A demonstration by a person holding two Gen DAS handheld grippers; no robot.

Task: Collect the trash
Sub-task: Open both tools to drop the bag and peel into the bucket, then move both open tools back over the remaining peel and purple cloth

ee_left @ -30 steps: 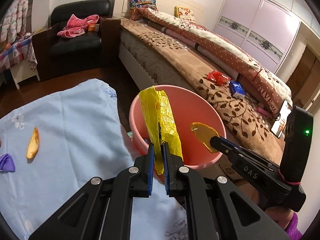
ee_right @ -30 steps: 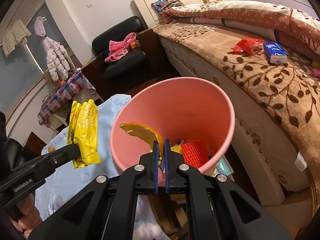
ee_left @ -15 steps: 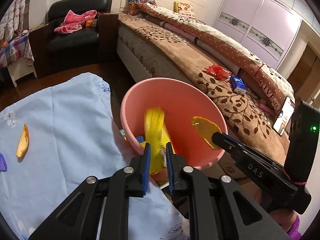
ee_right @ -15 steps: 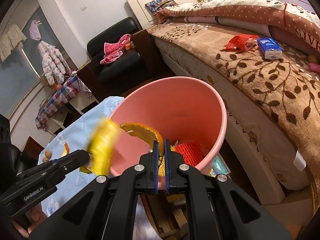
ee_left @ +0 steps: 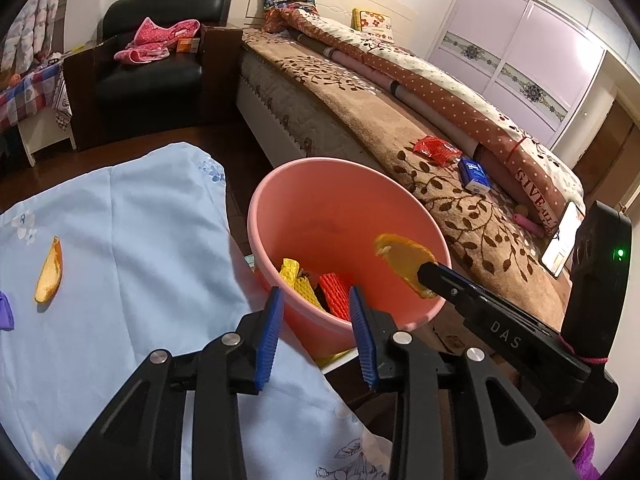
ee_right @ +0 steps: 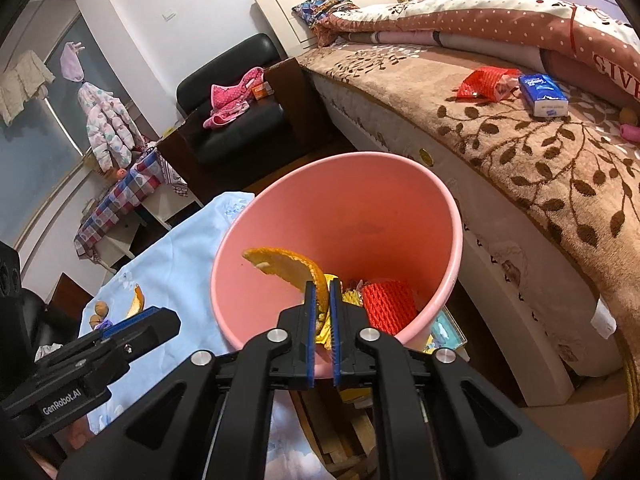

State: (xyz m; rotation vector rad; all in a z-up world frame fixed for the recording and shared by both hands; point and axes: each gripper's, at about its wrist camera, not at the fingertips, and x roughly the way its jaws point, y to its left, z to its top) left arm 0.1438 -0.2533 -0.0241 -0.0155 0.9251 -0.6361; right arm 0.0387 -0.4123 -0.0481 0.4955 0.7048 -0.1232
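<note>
Partway through, judging by what lies where. Already down in the round pink plastic bin [ee_left: 280, 200]: a crumpled yellow plastic wrapper [ee_left: 294, 278], a red foam fruit net [ee_right: 390, 304] and some darker scraps too small to tell. Left gripper [ee_left: 316, 330] spread wide with nothing between its blue pads, poised just over the bin's near rim. Right gripper [ee_right: 322, 320] pinched narrow on a curved orange peel strip [ee_right: 294, 266], held above the bin's mouth and not yet let go; probably the next drop. Still out on the pale blue flowered cloth [ee_left: 132, 240]: a second orange peel slice [ee_left: 49, 276], a small purple scrap [ee_left: 5, 311] at the frame's edge, and two brown walnut-like lumps [ee_right: 98, 312] seen from the right wrist. On the brown leaf-patterned bed cover [ee_right: 560, 152]: a red crinkled packet [ee_left: 436, 150] and a blue tissue pack [ee_left: 474, 176], unclear whether trash. Several pickups left, then.
</note>
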